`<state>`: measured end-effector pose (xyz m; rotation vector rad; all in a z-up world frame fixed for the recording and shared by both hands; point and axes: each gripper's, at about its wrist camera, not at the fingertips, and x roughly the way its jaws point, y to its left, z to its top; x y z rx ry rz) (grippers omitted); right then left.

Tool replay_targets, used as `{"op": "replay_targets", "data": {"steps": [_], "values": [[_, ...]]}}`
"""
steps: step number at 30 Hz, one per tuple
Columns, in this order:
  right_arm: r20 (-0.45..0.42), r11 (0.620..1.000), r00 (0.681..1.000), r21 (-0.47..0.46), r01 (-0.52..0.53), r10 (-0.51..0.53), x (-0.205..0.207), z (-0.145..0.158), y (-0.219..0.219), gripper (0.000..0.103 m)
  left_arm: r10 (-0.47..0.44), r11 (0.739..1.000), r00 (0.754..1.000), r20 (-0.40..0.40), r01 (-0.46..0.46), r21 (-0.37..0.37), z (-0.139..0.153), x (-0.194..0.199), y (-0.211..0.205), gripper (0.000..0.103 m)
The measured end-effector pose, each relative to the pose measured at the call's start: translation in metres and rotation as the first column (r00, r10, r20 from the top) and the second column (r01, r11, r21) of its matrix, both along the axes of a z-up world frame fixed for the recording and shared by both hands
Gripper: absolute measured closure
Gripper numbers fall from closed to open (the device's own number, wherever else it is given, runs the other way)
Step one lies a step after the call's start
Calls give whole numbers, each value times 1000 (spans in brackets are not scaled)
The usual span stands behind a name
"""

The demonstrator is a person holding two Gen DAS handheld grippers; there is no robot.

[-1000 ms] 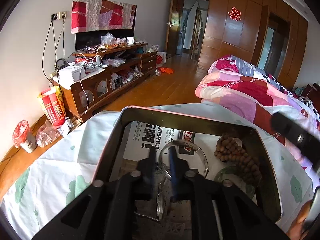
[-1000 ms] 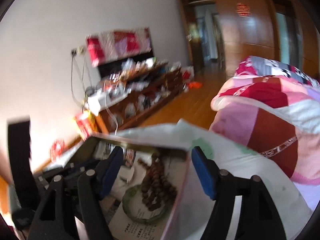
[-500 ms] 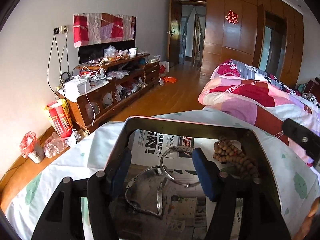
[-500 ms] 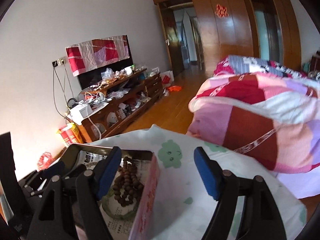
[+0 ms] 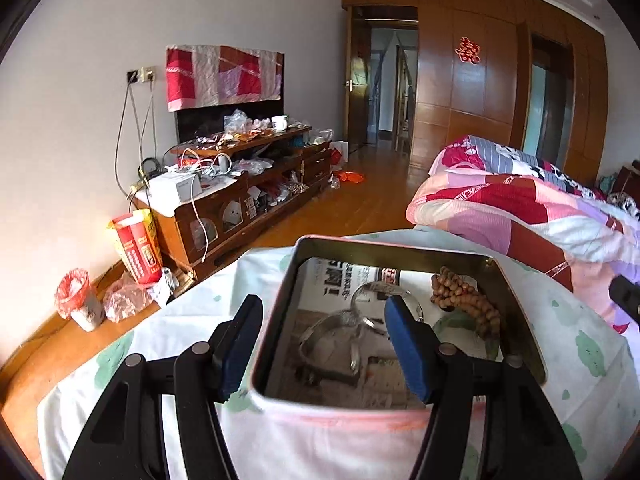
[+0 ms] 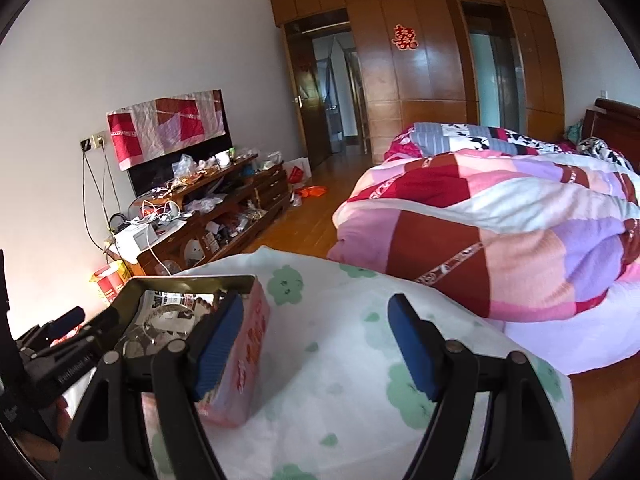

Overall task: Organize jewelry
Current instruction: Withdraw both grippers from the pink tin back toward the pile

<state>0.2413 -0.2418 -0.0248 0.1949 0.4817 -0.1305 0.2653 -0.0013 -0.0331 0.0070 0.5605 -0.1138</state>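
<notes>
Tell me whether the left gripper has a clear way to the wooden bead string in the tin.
Probably yes: the left gripper is open and empty, the tin has no lid, and the wooden bead string lies uncovered.

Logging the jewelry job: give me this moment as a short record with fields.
surface: cloth with green prints
container: open tin, lined with printed paper
in tin, right side: wooden bead strand over a green bangle
in tin, middle: silver bangle and silver chain bracelet
left gripper: jaws open, holding nothing, straddling the tin's left wall
right gripper: jaws open, holding nothing, to the right of the tin
background: quilt, cluttered TV cabinet
</notes>
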Motion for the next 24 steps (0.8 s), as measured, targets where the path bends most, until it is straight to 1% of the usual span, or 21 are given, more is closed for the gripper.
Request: {"op": "replay_targets", "data": {"steps": [5,11,16,24], "values": [[-2,1000,1000,-1,6,-6,-19,-3,2,25,20,1000,1000,3,-20,9,-1,-17,8,39],[0,1000,1000,-6,6,-6,-37,-6,8,25,31,999,999,-16,-32,-25,-4,-36,24,39],[-7,1000,1000,4,8,-8,-54,-9,10,25,-14,996,1000,-9,13,-90,1,-61,40,39],[-38,1000,999,16,-17,17,-82,-13,16,25,-77,991,997,-33,72,-117,3,-94,52,39]]}}
